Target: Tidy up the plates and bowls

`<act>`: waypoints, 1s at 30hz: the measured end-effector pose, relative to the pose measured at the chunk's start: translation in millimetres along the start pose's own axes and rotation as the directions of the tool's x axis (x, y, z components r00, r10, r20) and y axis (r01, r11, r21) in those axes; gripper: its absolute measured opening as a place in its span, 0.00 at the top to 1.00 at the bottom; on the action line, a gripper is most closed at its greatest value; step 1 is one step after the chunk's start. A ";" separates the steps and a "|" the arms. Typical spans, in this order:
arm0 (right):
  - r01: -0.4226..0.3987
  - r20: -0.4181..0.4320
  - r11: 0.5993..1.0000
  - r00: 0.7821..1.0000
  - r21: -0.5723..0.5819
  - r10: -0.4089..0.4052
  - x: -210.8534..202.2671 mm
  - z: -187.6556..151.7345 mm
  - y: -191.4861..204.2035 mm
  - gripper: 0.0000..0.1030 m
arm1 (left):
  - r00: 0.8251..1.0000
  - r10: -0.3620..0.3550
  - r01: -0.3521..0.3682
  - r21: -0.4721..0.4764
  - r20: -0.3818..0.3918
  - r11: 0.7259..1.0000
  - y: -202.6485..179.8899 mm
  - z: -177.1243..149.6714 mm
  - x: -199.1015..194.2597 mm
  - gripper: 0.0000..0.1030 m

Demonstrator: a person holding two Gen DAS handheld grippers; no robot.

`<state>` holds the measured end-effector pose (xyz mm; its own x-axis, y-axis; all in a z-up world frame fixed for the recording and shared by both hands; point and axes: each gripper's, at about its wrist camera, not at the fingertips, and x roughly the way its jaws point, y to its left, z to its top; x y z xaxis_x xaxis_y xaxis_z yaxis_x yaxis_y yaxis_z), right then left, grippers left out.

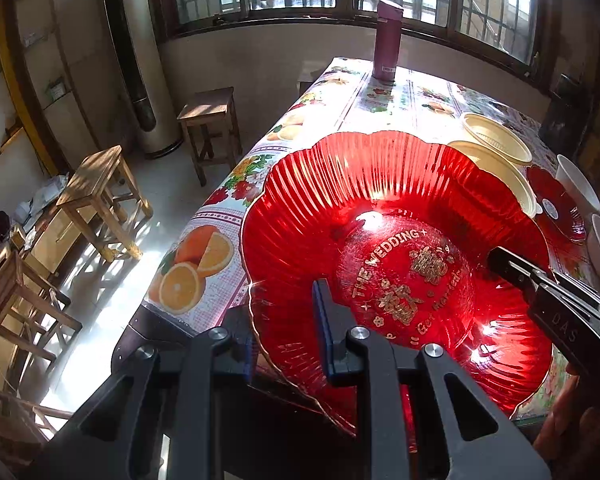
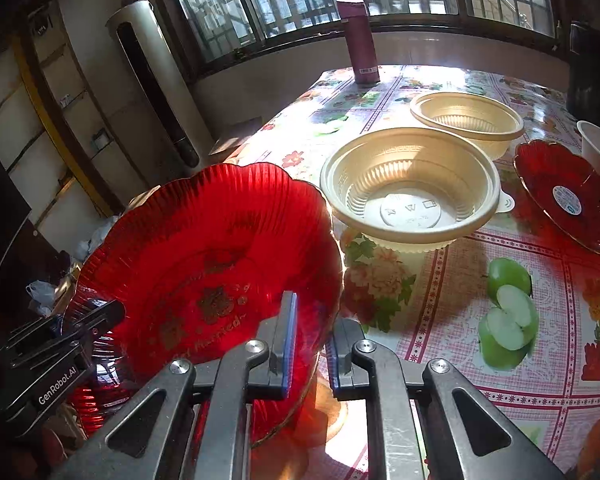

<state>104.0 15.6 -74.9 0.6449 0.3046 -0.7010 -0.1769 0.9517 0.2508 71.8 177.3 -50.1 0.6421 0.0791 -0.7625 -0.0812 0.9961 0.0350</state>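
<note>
I am holding the big red scalloped plate (image 1: 396, 248) with both tools at once. My left gripper (image 1: 288, 328) is closed down on its near rim, one blue-padded finger lying over the inside of the plate and the other sitting beneath the edge. My right gripper (image 2: 310, 344) is clamping the opposite rim the same way, jaws nearly together with the red plastic pinched between the pads. In the left wrist view the right tool is showing as a dark arm reaching in over the plate's right side, and in the right wrist view the left tool is gripping the plate's lower left edge. The plate is tilting slightly and hanging over the near corner of the table (image 2: 452, 280), which is wearing a fruit-and-flower cloth. Just beyond the plate, a cream plastic bowl (image 2: 410, 188) is sitting on the cloth, with a second cream bowl (image 2: 466, 122) behind it, the two nearly touching. A smaller red plate (image 2: 568, 196) is resting to the right of them, beside a white cup (image 2: 598, 148) at the edge of view. A purple flask (image 2: 360, 40) is standing upright at the far end of the table, near the window.
</note>
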 end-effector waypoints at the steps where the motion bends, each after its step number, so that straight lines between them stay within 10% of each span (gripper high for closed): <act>1: -0.001 0.012 1.000 1.000 0.000 0.001 -4.6 1.6 1.0 0.88 | 1.000 -0.004 0.004 -0.001 0.013 1.000 0.4 1.7 -5.0 0.79; 11: -0.017 0.056 1.000 0.998 -0.013 0.017 -22.5 12.8 15.5 0.86 | 0.997 -0.024 0.025 -0.005 0.072 1.000 11.5 10.8 -28.0 0.79; 30: 0.010 -0.104 0.997 0.994 -0.080 -0.018 59.5 -12.0 34.2 0.80 | 0.989 0.100 -0.106 -0.045 -0.112 0.993 29.3 -9.8 53.0 0.77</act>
<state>127.4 66.7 -116.0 0.5671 0.2895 -0.7711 -0.2291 0.9547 0.1899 96.0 210.3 -95.8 0.5415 0.1735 -0.8226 -0.1828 0.9794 0.0863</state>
